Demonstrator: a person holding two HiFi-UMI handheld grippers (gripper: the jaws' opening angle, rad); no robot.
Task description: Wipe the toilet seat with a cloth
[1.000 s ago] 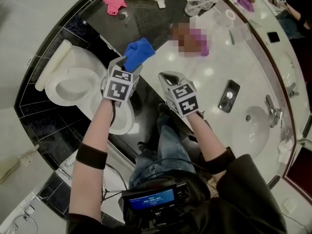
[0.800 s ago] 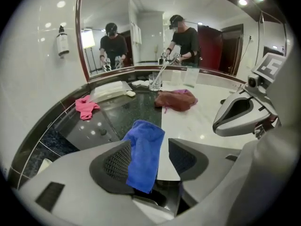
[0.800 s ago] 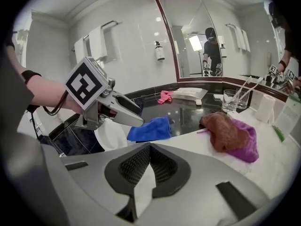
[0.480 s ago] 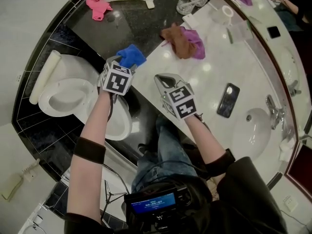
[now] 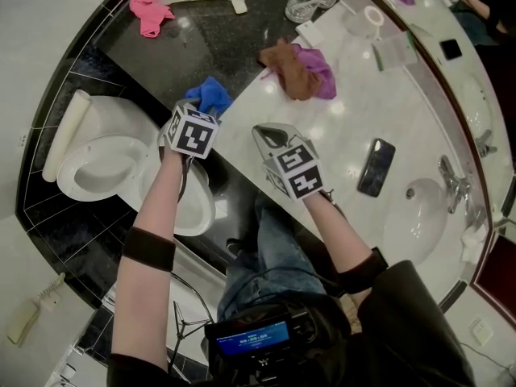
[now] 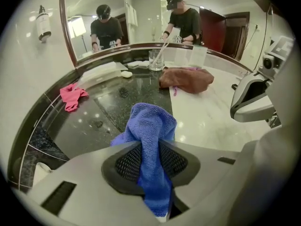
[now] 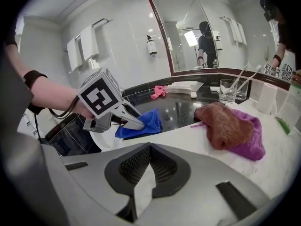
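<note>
"Bathroom, this one. In the head view a white marble worktop (image 5: 347, 127) curves from twelve round to four o'clock, and the toilet (image 5: 97, 168) sits at nine."

"And the cloth?"

"The blue cloth (image 6: 153, 126) is in the left gripper (image 6: 150, 161). Its jaws have just been closing and now pinch a fold of it, with the rest bunched out past the tips. It hangs at about eleven o'clock, over the worktop's edge and clear of the toilet seat."

"The other hand?"

"The right gripper (image 7: 149, 161) is closed on nothing, over the worktop at centre. A brown cloth (image 5: 286, 67) lies against a purple cloth (image 5: 318, 71) at one o'clock, and a phone (image 5: 376, 166) at three."
</note>
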